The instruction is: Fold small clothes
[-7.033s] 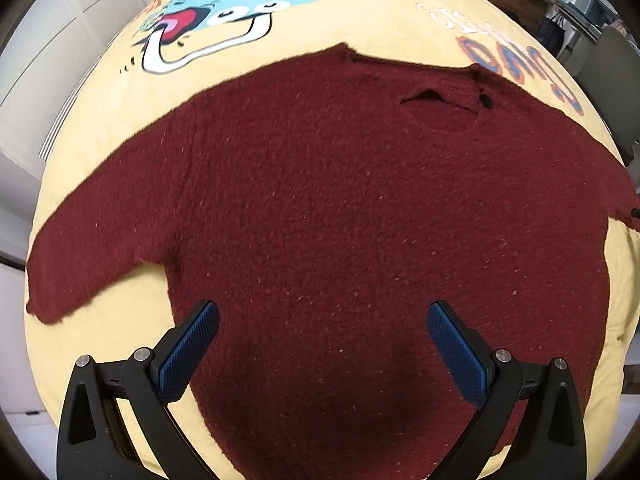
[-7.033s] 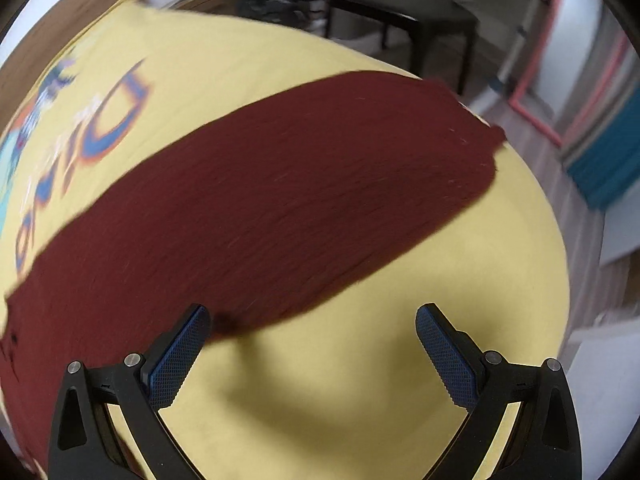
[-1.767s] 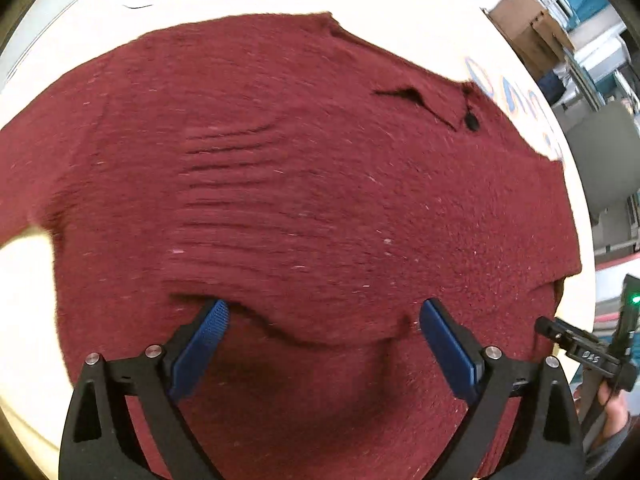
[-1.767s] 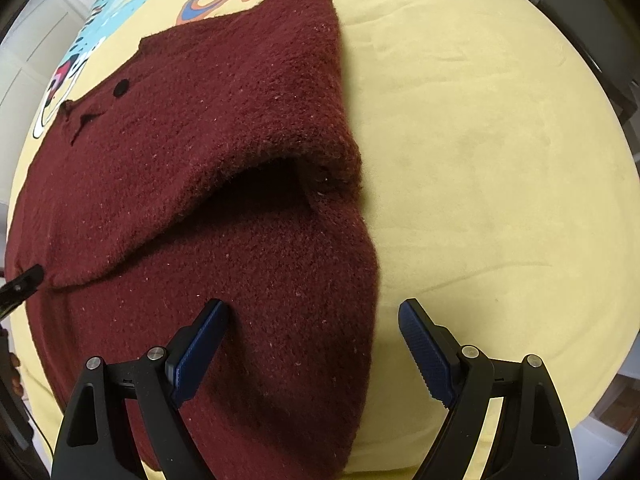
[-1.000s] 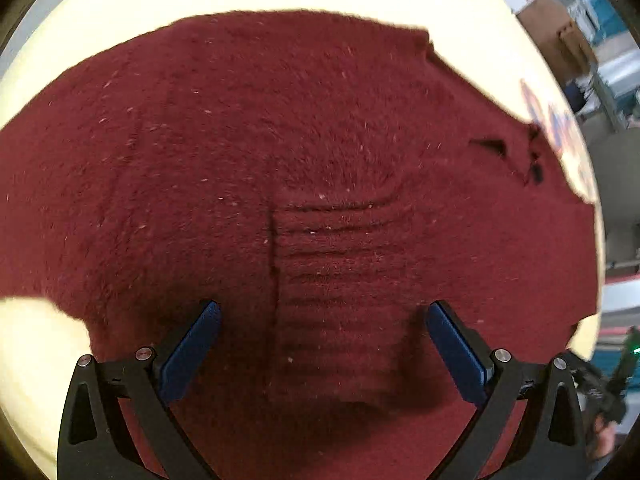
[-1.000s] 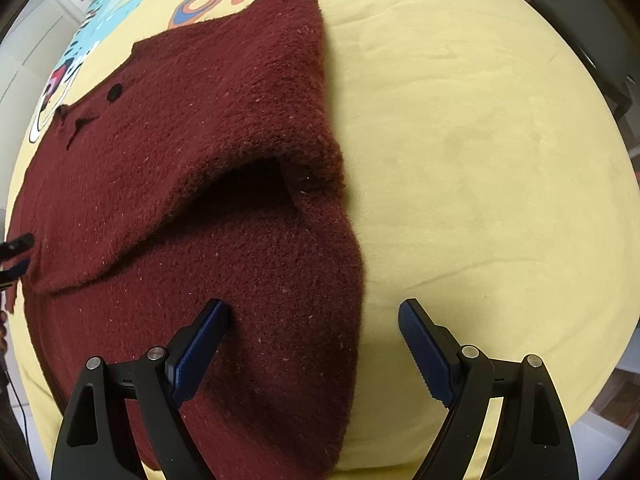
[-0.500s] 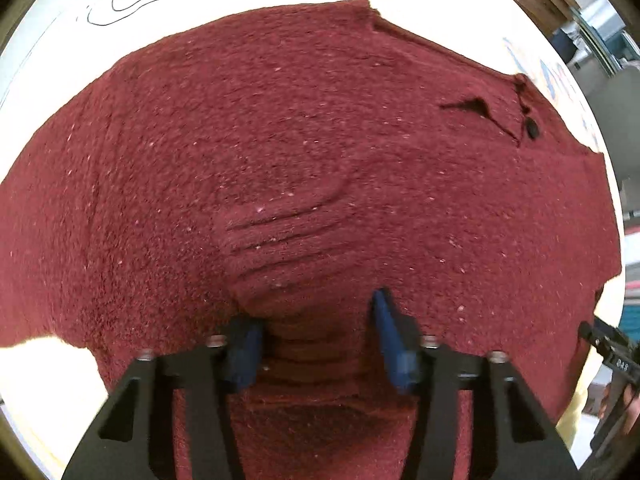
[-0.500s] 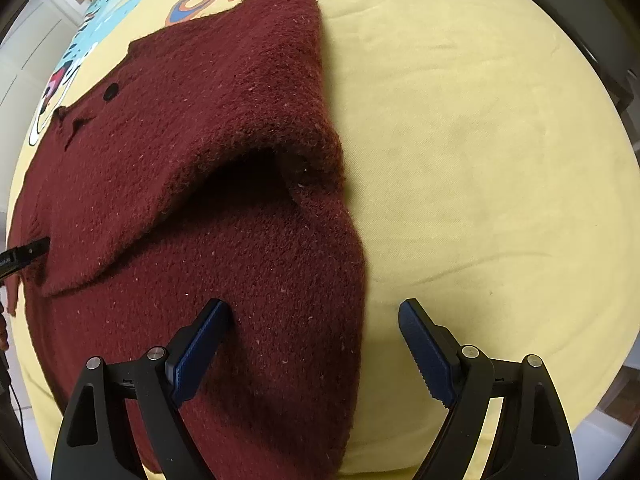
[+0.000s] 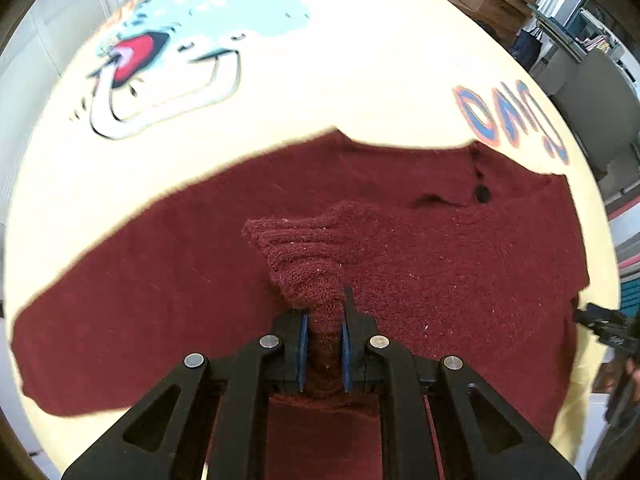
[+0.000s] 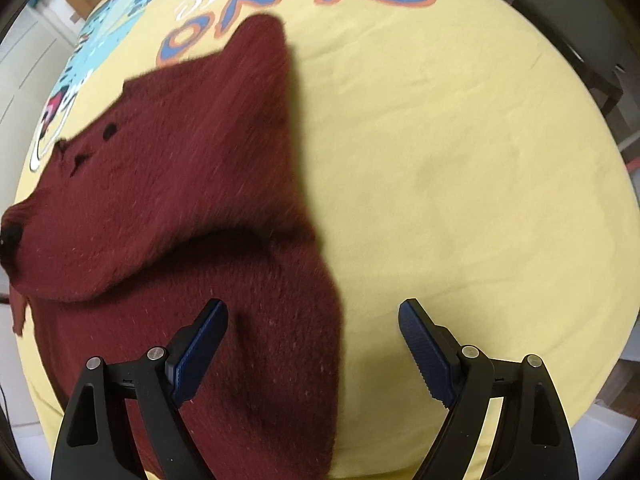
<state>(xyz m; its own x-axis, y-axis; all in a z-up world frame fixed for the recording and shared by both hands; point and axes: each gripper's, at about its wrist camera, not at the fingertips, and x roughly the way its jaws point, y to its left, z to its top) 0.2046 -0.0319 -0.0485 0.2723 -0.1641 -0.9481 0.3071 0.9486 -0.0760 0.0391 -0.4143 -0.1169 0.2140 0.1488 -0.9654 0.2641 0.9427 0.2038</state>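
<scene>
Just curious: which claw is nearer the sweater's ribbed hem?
Left. The left claw is clamped on the ribbed hem; the right claw hangs open above the maroon sweater's side edge.

A small dark-red knitted sweater [image 9: 420, 264] lies spread flat, neckline toward twelve o'clock with a dark button beside a short placket at about one o'clock. Its ribbed cuff is bunched and lifted off the body near the centre. One sleeve reaches out flat toward eight o'clock; the other is folded across the body.
</scene>
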